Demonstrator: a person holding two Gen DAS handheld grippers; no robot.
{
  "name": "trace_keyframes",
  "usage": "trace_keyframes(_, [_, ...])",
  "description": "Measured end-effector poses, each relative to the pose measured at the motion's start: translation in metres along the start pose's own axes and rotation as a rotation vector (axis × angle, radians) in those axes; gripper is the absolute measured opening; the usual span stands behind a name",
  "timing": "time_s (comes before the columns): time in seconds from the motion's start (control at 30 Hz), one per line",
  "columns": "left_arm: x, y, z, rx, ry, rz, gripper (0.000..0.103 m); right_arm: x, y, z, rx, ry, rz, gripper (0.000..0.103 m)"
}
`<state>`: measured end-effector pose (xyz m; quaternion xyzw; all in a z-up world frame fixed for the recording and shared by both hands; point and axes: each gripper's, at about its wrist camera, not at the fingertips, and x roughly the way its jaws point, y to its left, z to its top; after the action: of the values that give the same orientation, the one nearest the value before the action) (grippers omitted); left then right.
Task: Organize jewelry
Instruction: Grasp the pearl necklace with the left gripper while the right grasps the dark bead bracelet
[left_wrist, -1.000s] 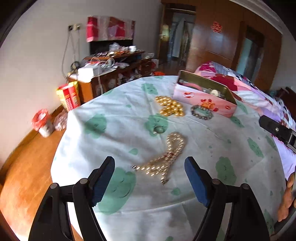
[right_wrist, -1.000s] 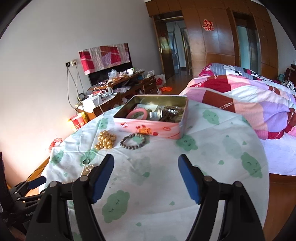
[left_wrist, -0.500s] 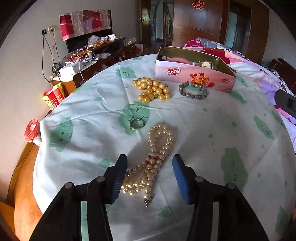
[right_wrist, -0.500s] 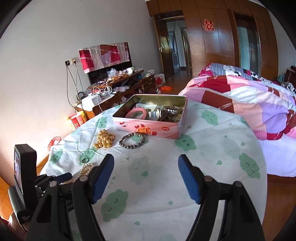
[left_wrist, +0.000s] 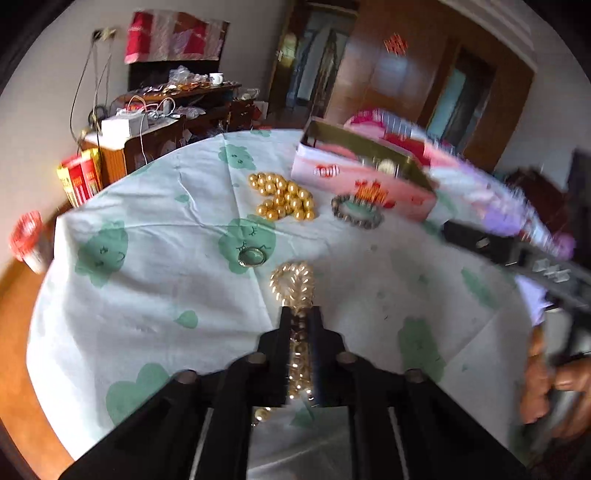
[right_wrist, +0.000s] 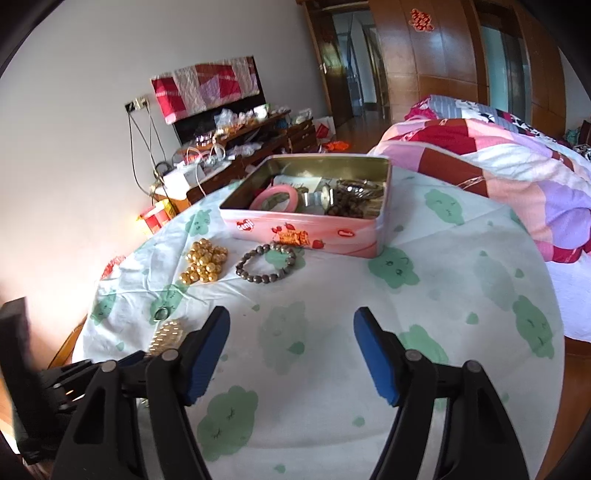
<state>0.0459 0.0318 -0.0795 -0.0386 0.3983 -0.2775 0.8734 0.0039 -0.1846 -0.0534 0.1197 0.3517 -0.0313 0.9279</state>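
**Pearl necklace pinched on the worktop**

The left gripper (left_wrist: 300, 314) is seen with its fingers (left_wrist: 285, 325) drawn together on the pearl necklace (left_wrist: 293, 282), whose strands are pressed between the pads while its looped end lies ahead on the cloud-printed cloth (left_wrist: 155, 280) of the round worktop. The necklace's clasp end is seen trailing back beneath the gripper. Just beyond the loop a metal ring (left_wrist: 252, 256) is laid on a green cloud. Farther off, a heap of gold beads (left_wrist: 284, 202) and a dark bead bracelet (left_wrist: 356, 211) are placed side by side, the bracelet just in front of the pink tin (left_wrist: 354, 179). The tin is open-topped and is filled with a pink bangle (right_wrist: 274, 197) and other mixed pieces.

The right gripper (right_wrist: 291, 350) is held above a bare stretch of cloth, its blue-padded fingers (right_wrist: 208, 350) spread wide and closing slightly, with nothing between them. At the right edge of the left wrist view, a hand (left_wrist: 550, 387) is seen, blurred. A patchwork quilt (right_wrist: 498, 166) is spread on the bed beyond the worktop.
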Motion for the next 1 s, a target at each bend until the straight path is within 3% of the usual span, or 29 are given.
trace_keyframes(0.27, [-0.027, 0.001, 0.012, -0.005, -0.100, -0.032, 0.006, 0.054, 0.006, 0.024, -0.026, 0.099, 0.051, 0.073])
trace_keyframes(0.6, [-0.032, 0.007, 0.026, -0.015, -0.131, -0.045, 0.006, 0.112, 0.035, 0.038, -0.175, 0.194, -0.031, 0.073])
trace_keyframes(0.7, [-0.029, 0.007, 0.026, -0.018, -0.123, -0.041, 0.006, 0.112, 0.041, 0.035, -0.226, 0.165, -0.077, 0.064])
trace_keyframes(0.87, [-0.029, 0.002, 0.025, -0.022, -0.112, -0.045, 0.006, 0.102, 0.031, 0.033, -0.219, 0.154, -0.072, 0.020])
trace_keyframes(1.0, [-0.031, -0.003, 0.023, -0.025, -0.105, -0.049, 0.006, 0.088, 0.010, 0.029, -0.124, 0.163, 0.014, 0.017])
